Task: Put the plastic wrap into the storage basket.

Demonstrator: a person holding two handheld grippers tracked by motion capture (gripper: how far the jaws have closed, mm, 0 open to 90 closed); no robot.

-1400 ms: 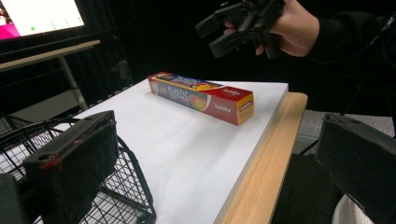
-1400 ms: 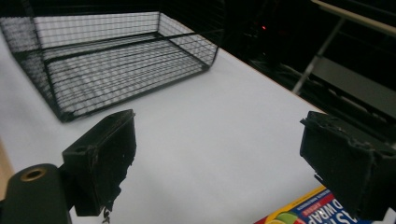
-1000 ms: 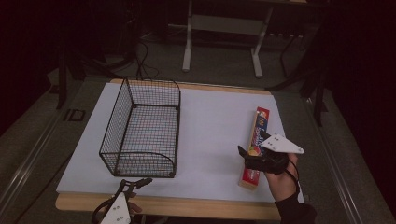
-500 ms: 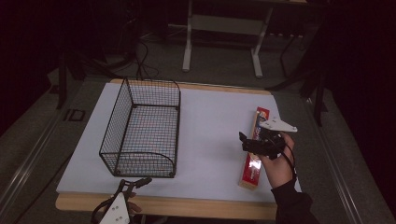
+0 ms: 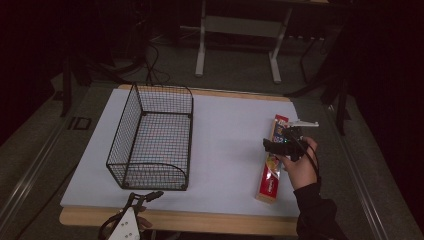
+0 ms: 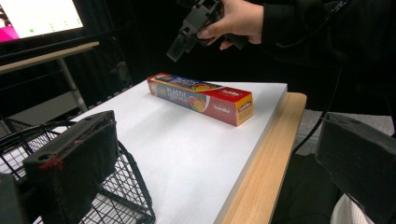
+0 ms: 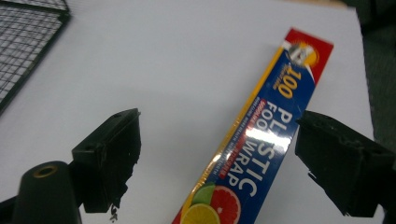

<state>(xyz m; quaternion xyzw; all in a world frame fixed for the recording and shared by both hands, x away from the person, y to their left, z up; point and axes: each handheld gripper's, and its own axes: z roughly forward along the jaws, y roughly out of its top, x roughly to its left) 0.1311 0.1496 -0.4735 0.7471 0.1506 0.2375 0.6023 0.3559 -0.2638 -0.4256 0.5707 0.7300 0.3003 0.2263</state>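
A long red and blue box of plastic food wrap (image 5: pixel 272 157) (image 6: pixel 201 97) (image 7: pixel 261 144) lies on the white board (image 5: pixel 225 145), toward its right side. My right gripper (image 5: pixel 281 142) (image 7: pixel 219 158) hovers above the box, open, jaws apart on either side of it without touching. A hand (image 5: pixel 300 167) holds it; that gripper (image 6: pixel 189 32) is also seen from the left gripper view. My left gripper (image 5: pixel 137 200) (image 6: pixel 210 163) rests low at the table's front edge, open and empty, in front of the wire basket (image 5: pixel 152 137).
The black wire basket (image 6: pixel 130 186) stands empty on the left half of the board. The wooden table edge (image 5: pixel 175 220) (image 6: pixel 261 163) runs along the front. A white desk frame (image 5: pixel 240 30) and cables sit on the floor beyond. A lit monitor (image 6: pixel 42 16) stands at the far side.
The right gripper has moved forward along the box, away from the person, and a little higher. The left gripper has stayed put.
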